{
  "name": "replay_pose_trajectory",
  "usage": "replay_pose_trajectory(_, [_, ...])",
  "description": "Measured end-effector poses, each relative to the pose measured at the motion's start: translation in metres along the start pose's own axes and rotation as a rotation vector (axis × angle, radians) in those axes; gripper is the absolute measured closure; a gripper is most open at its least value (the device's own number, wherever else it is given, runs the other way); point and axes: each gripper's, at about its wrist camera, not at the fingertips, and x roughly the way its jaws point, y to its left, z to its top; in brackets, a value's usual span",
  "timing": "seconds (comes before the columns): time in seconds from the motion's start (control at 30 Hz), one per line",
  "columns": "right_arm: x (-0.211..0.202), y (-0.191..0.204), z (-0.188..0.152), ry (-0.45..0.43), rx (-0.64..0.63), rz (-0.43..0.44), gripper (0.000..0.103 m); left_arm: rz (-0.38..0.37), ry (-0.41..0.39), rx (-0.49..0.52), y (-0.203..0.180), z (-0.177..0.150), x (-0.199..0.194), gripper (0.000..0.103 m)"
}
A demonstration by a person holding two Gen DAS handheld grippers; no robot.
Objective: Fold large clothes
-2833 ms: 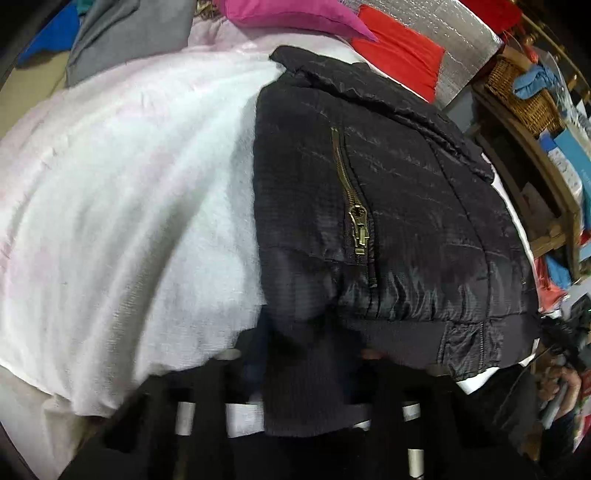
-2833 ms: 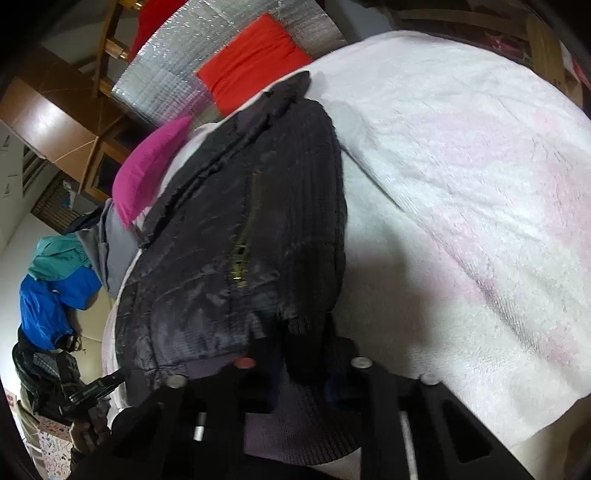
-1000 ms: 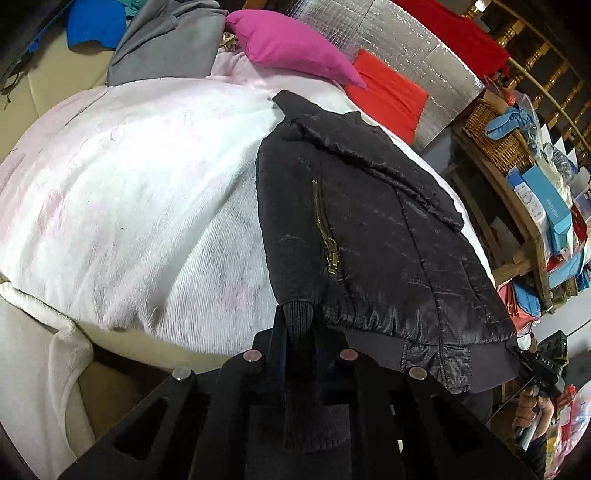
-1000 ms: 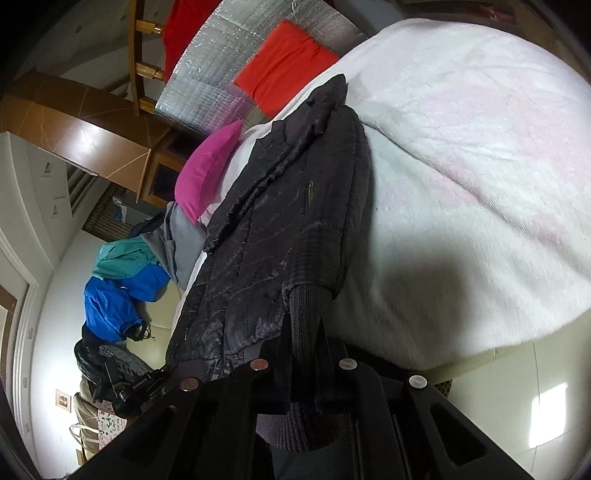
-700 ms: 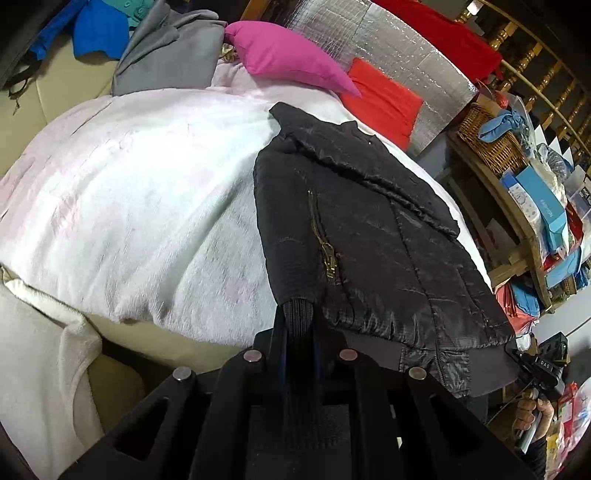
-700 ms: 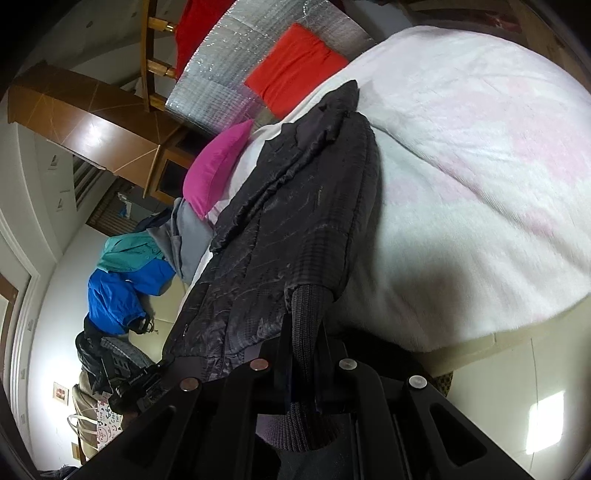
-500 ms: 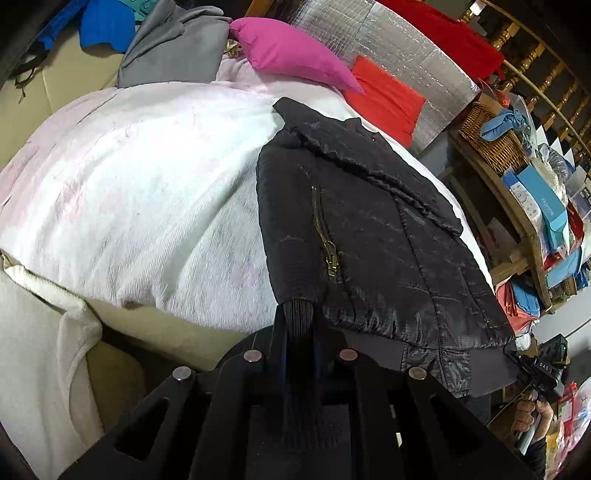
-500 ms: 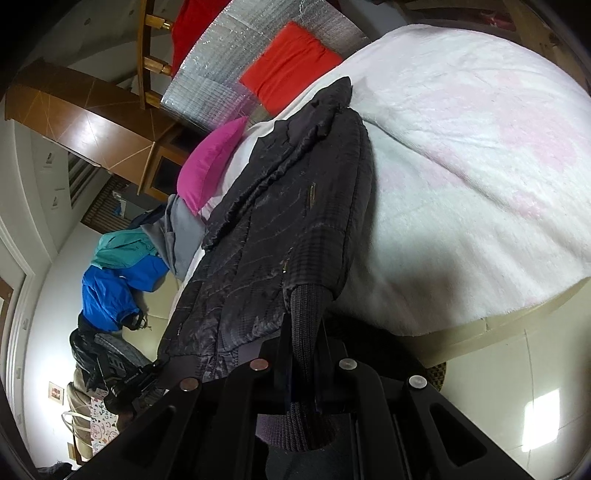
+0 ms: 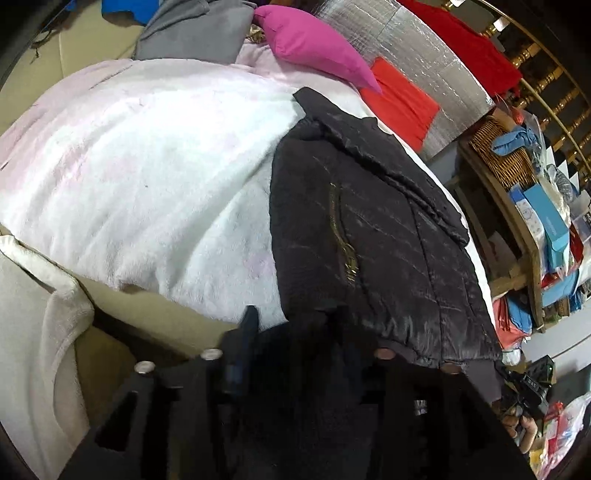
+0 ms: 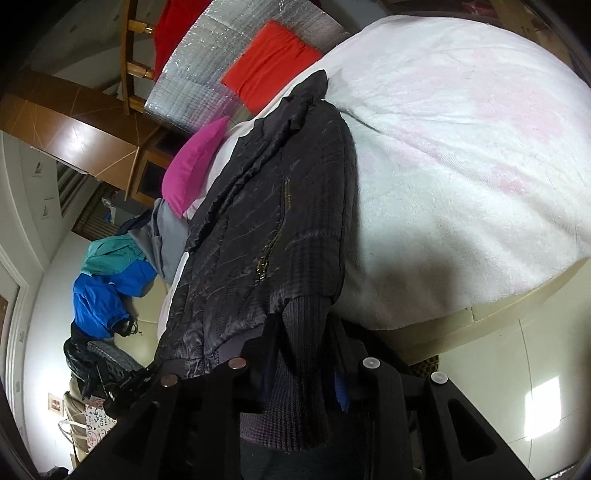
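A black quilted jacket (image 9: 388, 229) with a brass zip lies flat on the white and pink blanket (image 9: 140, 177), its hem at the bed's near edge. In the left wrist view a dark ribbed cuff (image 9: 295, 354) hangs between the fingers of my left gripper (image 9: 299, 325). Its jaws are opening, and the left finger stands clear of the cloth. In the right wrist view the jacket (image 10: 280, 206) runs away from me. Its other ribbed cuff (image 10: 299, 354) droops between the fingers of my right gripper (image 10: 306, 332), whose jaws are also opening.
A pink pillow (image 9: 314, 44), a red cushion (image 9: 402, 99) and a silver foil panel (image 9: 417, 48) lie at the head of the bed. Grey clothing (image 9: 192, 33) is piled at the far left. A wooden shelf (image 9: 517, 229) with a wicker basket stands on the right.
Both grippers held a ribbed cuff pinched shut before; now their fingers have spread apart and the cuffs hang loose between them. The left camera has dropped a little toward the bed's edge.
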Motion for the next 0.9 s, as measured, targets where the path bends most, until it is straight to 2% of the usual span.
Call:
replay_pose_trajectory(0.1, [0.004, -0.001, 0.003, 0.003, -0.001, -0.004, 0.071, -0.030, 0.025, -0.019, 0.003, 0.003, 0.008, 0.054])
replay_pose_trajectory(0.13, [0.006, -0.002, 0.004, 0.002, 0.004, -0.005, 0.067, -0.041, 0.029, -0.029, 0.003, 0.005, 0.010, 0.052])
replay_pose_trajectory(0.23, [0.011, -0.007, 0.006, -0.003, 0.022, -0.011, 0.046, -0.058, 0.044, -0.045, 0.004, 0.008, 0.018, 0.049])
replay_pose_trajectory(0.27, [0.013, -0.008, 0.007, 0.000, 0.026, -0.013, 0.045, -0.062, 0.054, -0.046, 0.004, 0.009, 0.022, 0.048])
replay_pose_trajectory(0.4, [0.017, -0.012, 0.008, 0.009, 0.033, 0.008, 0.045, -0.075, 0.069, -0.045, 0.003, 0.009, 0.028, 0.048])
replay_pose_trajectory(0.43, [0.017, -0.012, 0.008, 0.011, 0.031, 0.011, 0.050, -0.076, 0.069, -0.043, 0.003, 0.009, 0.028, 0.049])
replay_pose_trajectory(0.47, [0.018, -0.011, 0.009, 0.015, 0.027, 0.025, 0.063, -0.084, 0.077, -0.041, 0.003, 0.009, 0.029, 0.053])
replay_pose_trajectory(0.5, [0.019, -0.010, 0.009, 0.025, 0.028, 0.040, 0.066, -0.094, 0.091, -0.039, 0.002, 0.009, 0.030, 0.063])
replay_pose_trajectory(0.7, [0.021, -0.009, 0.008, 0.032, 0.031, 0.041, 0.065, -0.114, 0.096, -0.073, 0.005, 0.008, 0.031, 0.060])
replay_pose_trajectory(0.77, [0.021, -0.011, 0.008, 0.029, 0.044, 0.042, 0.058, -0.104, 0.096, -0.088, 0.007, 0.007, 0.031, 0.050])
replay_pose_trajectory(0.9, [0.025, -0.011, 0.009, 0.027, 0.055, 0.052, 0.053, -0.120, 0.102, -0.108, 0.012, 0.007, 0.032, 0.050])
